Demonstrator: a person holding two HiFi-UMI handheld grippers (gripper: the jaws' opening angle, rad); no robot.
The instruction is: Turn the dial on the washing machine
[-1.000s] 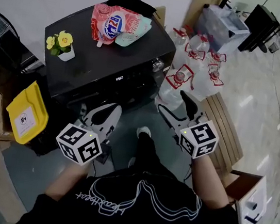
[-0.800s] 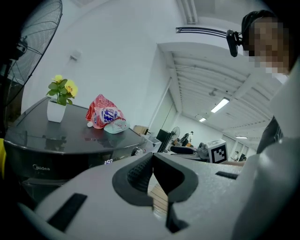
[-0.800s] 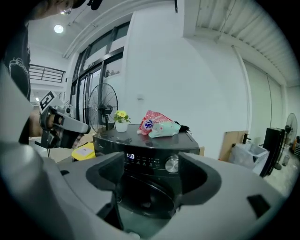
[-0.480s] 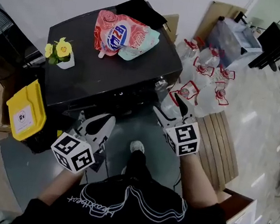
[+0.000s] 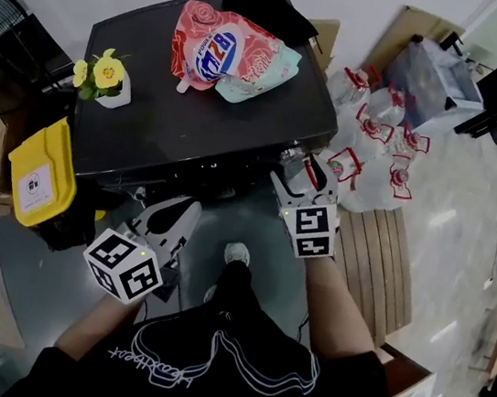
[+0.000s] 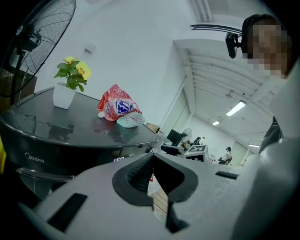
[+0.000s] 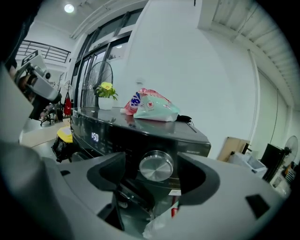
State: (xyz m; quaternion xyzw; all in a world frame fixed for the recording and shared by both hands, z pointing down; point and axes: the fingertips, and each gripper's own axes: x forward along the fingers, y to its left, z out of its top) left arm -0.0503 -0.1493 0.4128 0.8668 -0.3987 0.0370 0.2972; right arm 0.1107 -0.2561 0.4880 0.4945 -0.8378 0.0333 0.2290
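Standing beside the left flank of the washing machine [image 5: 174, 136], a yellow container [image 5: 39, 173] is carrying a white label whose print is too small to read. On the machine's top, toward the left rear, a white pot of yellow flowers [image 5: 106, 84] is sitting upright as decoration only. Toward the rear right of the top, two soft pouches [image 5: 229, 47], one red and one pale green, are lying flat, evidently stowed clear of the controls. Their large blue lettering is not reading reliably.

The left gripper [image 6: 152, 157] is hanging low in front of the machine's left half. Its claw is pressed together on nothing, and it appears parked out of the working area. The name "Midea" is showing on the machine's front at the left. A lit display on the front panel is showing what looks like "150".

The right gripper [image 5: 303, 175] is pointing at the right end of the front panel with its claw spread wide. The dial [image 7: 156, 166], a round metal knob at that right end, is sitting framed between the two pads, with neither pad touching it. This line-up suggests an approach, so that the pads can close on the knob's rim and rotate it.

Right of the machine, clear bottles with red labels [image 5: 376, 152] are standing on the floor, their print illegible.
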